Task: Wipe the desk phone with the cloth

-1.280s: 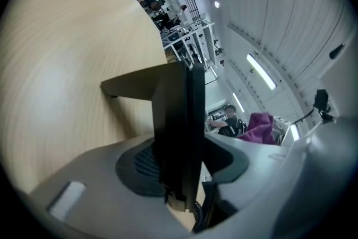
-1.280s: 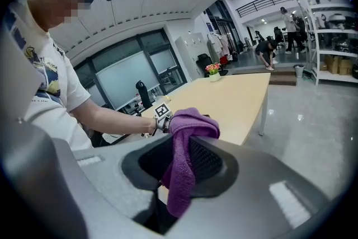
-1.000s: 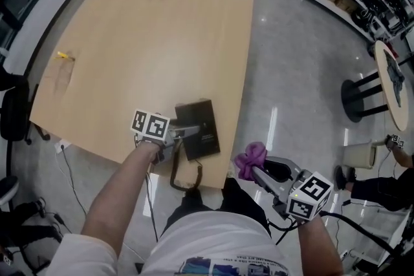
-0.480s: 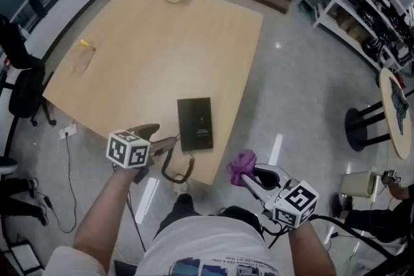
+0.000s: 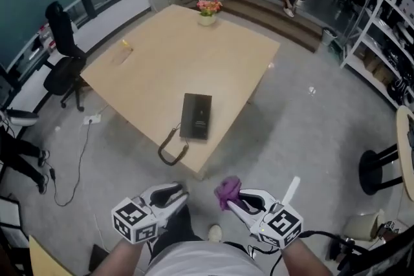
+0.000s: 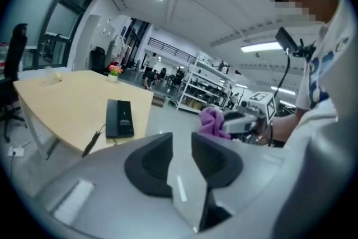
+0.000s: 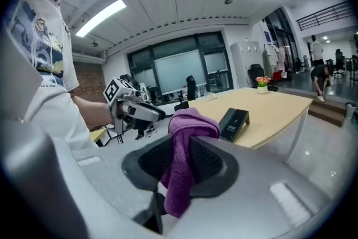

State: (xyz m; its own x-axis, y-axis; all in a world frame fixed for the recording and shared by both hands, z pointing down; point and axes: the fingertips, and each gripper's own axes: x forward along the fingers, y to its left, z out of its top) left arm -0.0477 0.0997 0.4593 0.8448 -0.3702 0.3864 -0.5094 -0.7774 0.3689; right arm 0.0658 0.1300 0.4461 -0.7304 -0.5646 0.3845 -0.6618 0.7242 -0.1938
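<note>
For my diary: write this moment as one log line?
right tool: holds purple cloth | left tool: empty, jaws just been closing | desk phone: on table

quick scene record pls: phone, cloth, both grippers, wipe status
phone: desk phone on the table near its front edge, cord hanging over the edge
cloth: purple cloth clamped in the right gripper
left: left gripper empty, jaws slightly apart, just been closing
position: both grippers off the table, clear of the phone
wipe: no contact with the phone now
</note>
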